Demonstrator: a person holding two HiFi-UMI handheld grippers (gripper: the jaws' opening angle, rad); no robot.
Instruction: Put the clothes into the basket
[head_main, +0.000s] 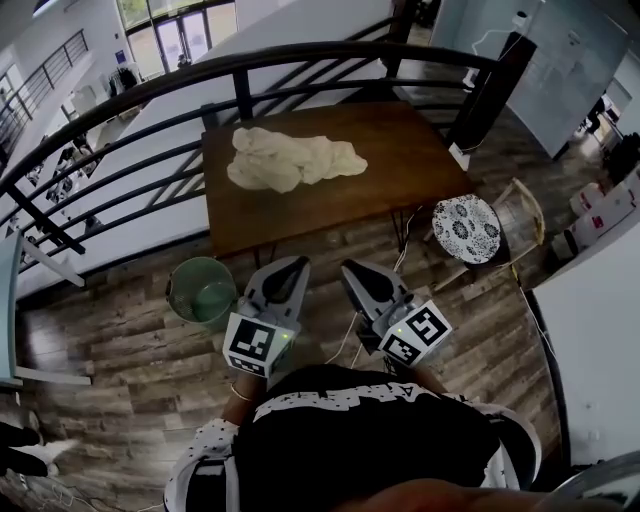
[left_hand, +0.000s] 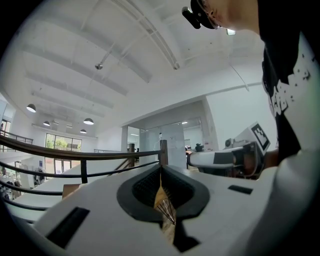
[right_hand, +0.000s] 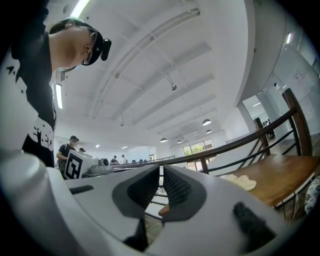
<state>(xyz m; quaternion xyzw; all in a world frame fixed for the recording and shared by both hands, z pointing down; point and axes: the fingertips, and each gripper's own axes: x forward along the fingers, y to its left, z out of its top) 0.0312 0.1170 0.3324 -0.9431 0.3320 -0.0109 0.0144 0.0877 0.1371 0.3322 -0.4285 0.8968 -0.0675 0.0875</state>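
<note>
Jaws together and empty, left gripper (head_main: 288, 270) and right gripper (head_main: 355, 272) face cream clothes (head_main: 295, 160) on a wooden table (head_main: 410, 170), seemingly needing to open and grasp before reaching the green basket (head_main: 202, 291).

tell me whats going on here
A person stands in front of a wooden table, holding a left gripper and a right gripper out toward it. Both grippers are shut and hold nothing. A heap of pale clothes lies on the table, apart from both grippers. The green basket sits on the floor beside the table's near left corner, with no clothes in it yet.
</note>
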